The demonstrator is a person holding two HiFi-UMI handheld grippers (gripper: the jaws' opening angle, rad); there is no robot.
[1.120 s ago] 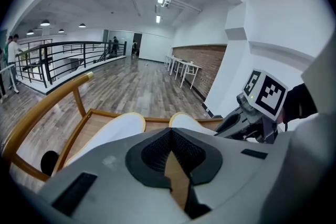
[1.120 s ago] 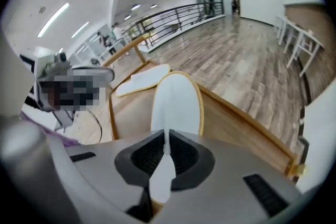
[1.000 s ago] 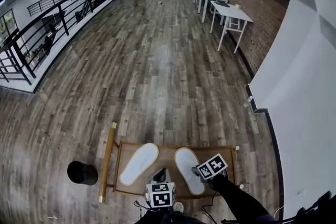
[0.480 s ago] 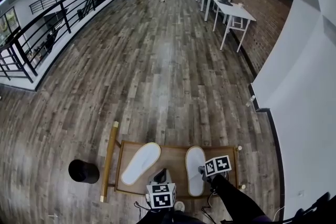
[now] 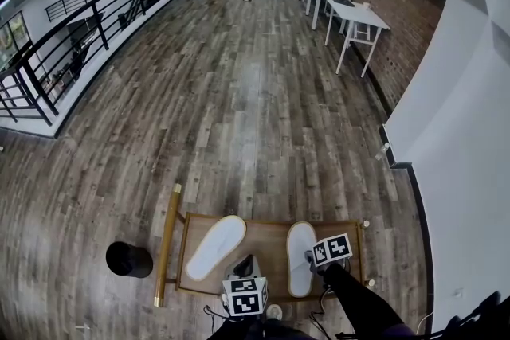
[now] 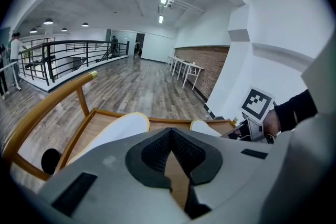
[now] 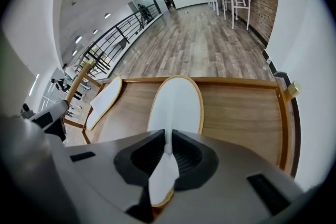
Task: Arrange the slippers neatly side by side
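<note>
White fabric at the heel edge of the right-hand slipper (image 7: 176, 107) is pinched between the closed jaws of the right claw (image 7: 167, 144), which points steeply down. The sole runs straight away from the claw, flat on the bench (image 7: 239, 113). The left claw (image 6: 169, 136) hangs near the bench's near edge, jaws together with nothing in them. The left-hand slipper (image 7: 104, 101) lies well off to the right claw's left, skewed, its far end leaning toward the held one. Judged step: squaring the first slipper. Next move: let go, then turn the other parallel and bring it closer. Slippers are thin, oval, soft white with yellow piping. Bench is smooth brown wood with a raised rim and a rounded golden rail (image 5: 166, 244) at its far left.
</note>
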